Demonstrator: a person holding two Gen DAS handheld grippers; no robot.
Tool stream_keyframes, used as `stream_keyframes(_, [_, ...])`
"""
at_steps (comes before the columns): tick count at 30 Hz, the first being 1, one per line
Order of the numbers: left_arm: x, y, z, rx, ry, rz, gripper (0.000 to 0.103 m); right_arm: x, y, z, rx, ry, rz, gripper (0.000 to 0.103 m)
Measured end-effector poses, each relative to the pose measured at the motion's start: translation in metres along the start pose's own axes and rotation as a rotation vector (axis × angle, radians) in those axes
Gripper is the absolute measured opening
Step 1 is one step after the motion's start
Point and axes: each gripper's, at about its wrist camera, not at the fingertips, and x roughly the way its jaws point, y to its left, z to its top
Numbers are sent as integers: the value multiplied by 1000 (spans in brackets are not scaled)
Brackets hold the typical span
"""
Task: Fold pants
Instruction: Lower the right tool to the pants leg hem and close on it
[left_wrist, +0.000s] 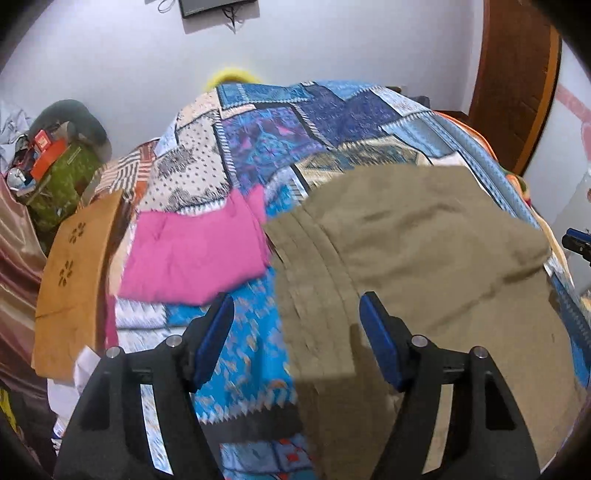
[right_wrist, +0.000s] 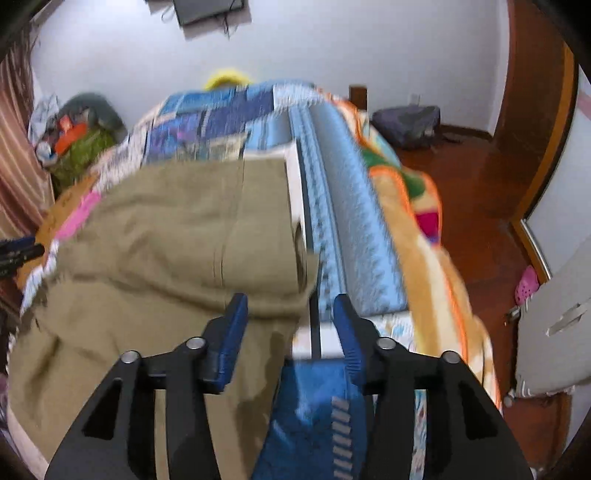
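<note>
Khaki pants lie partly folded on a blue patchwork bedspread. My left gripper is open and empty above the pants' left edge, one finger over the bedspread, the other over the khaki cloth. In the right wrist view the pants fill the left half, with a folded edge bulging near the fingers. My right gripper is open and empty above the pants' right edge, next to the bed's side. The other gripper shows at the far left of the right wrist view and at the far right of the left wrist view.
A folded pink cloth and an orange cloth lie left of the pants. Cluttered bags stand at the far left. A wooden door and red-brown floor are right of the bed, with an orange blanket hanging off its side.
</note>
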Motion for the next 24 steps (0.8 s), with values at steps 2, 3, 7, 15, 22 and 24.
stream_keyframes(2, [13, 6, 10, -14, 23, -11, 71, 7, 1, 11, 5, 5, 10, 46])
stream_keyframes(3, [20, 8, 12, -22, 39, -20, 71, 18, 2, 19, 7, 15, 21, 46])
stream_keyframes(7, [61, 10, 14, -63, 157, -80, 71, 52, 5, 24, 24, 88, 60, 47])
stream_keyframes(15, [85, -16, -2, 11, 185, -104, 71, 90, 16, 8, -6, 147, 108, 22])
stream_keyframes(22, [72, -20, -10, 32, 134, 3, 60, 81, 30, 19, -130, 55, 33, 8])
stream_keyframes(24, [71, -18, -14, 2, 121, 18, 61, 82, 31, 25, -141, 42, 23, 8])
